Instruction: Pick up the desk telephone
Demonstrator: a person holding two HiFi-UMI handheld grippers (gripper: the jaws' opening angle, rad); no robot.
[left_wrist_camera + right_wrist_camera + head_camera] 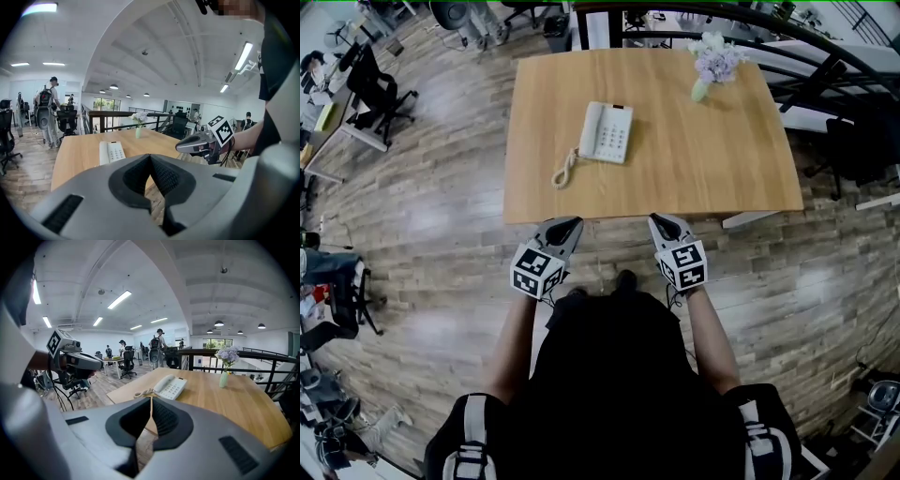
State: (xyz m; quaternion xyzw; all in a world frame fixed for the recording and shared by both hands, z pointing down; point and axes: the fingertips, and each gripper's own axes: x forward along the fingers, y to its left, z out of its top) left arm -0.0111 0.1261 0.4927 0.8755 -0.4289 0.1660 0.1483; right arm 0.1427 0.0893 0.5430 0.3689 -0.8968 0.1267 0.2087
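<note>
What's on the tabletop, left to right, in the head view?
On the table: coiled cord → desk telephone → vase of flowers.

One wooden surface [675, 178] bears one white desk telephone [607, 132] with one coiled cord [565, 170], and one small vase [700, 89] holding one bunch of pale flowers [717, 58]. Two tools show at its near edge: the left tool [570, 225] and the right tool [661, 223]. There are two marker cubes, the left marker cube [536, 270] and the right marker cube [684, 265]. In the right gripper view at least two people stand far off: a person with a backpack [158, 345] and a second person [123, 350].
</note>
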